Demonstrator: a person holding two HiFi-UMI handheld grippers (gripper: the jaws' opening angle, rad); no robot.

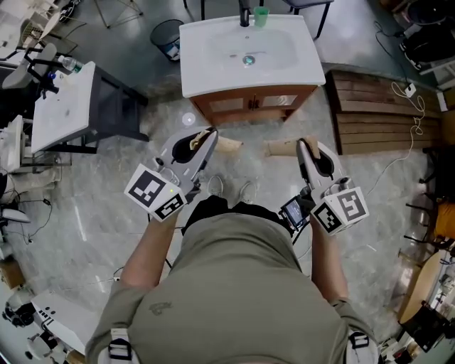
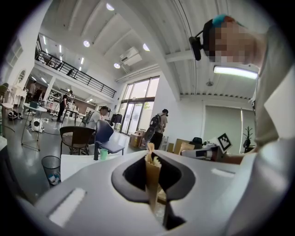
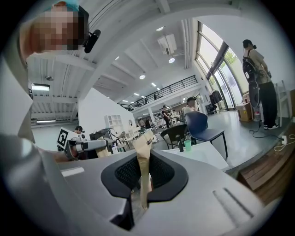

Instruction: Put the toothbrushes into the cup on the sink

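The white sink (image 1: 213, 75) on its wooden cabinet stands ahead of me. A green cup (image 1: 261, 15) sits on its back edge beside the black faucet (image 1: 244, 14). No toothbrush shows in any view. My left gripper (image 1: 231, 144) and right gripper (image 1: 274, 148) hang over the floor in front of the cabinet, tips facing each other. Both are shut, tan pads pressed together with nothing between them. The left gripper view shows its pads (image 2: 152, 170), the cup (image 2: 104, 154) and the sink (image 2: 78, 166). In the right gripper view its pads (image 3: 144, 170) point toward the cup (image 3: 187, 145).
A wooden pallet (image 1: 377, 110) with a white cable lies right of the sink. Behind the sink's left corner is a mesh bin (image 1: 167, 35), and a white table (image 1: 64, 106) stands at the left. Chairs and several people are far off in the hall.
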